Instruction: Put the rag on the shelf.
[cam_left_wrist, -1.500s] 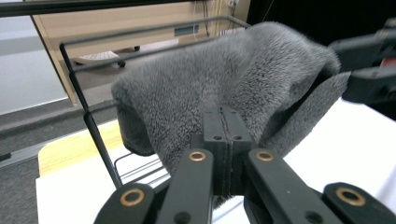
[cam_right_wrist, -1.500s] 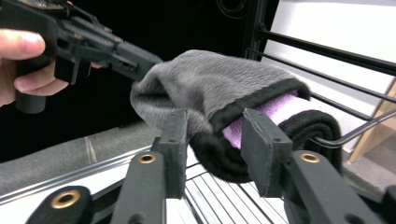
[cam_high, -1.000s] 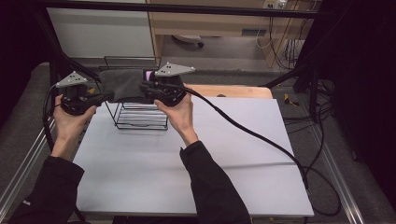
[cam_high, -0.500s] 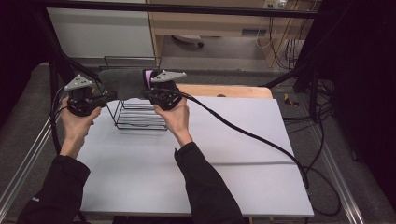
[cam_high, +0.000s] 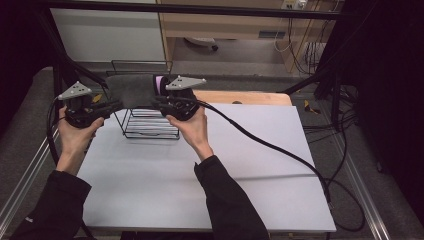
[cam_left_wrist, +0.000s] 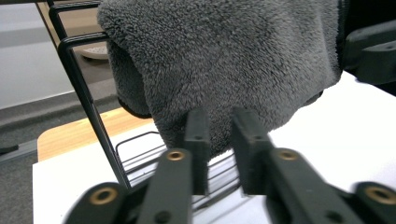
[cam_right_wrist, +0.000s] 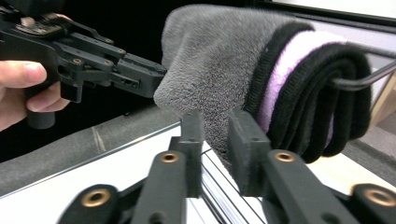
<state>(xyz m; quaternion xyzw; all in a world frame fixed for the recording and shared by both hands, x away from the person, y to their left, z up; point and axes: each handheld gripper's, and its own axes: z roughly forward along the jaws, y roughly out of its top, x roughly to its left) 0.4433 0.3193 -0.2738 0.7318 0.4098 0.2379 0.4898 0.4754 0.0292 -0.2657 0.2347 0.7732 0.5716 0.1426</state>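
A grey fleecy cloth (cam_high: 132, 90) with pink and black stripes (cam_right_wrist: 289, 70) hangs folded over the top bar of a black wire rack (cam_high: 150, 127). My left gripper (cam_high: 116, 104) points at its left end and my right gripper (cam_high: 156, 100) at its right end. In the left gripper view the jaws (cam_left_wrist: 220, 126) stand a little apart with the cloth's lower edge (cam_left_wrist: 224, 56) just beyond their tips. The right gripper's jaws (cam_right_wrist: 215, 126) are likewise parted below the cloth (cam_right_wrist: 219, 51). Both pairs of jaws have just been opening, and no pad presses on the cloth.
The rack stands at the back left of a white table (cam_high: 240, 165). A wooden board (cam_high: 250, 97) lies behind it. A thick black cable (cam_high: 270, 147) runs from the right gripper across the table to its right edge. Dark frame posts (cam_high: 60, 70) rise at the left.
The cloth was stretched between the two grippers a second ago; now it rests on the rack's top bar with both grippers at its ends. The hands have barely shifted.
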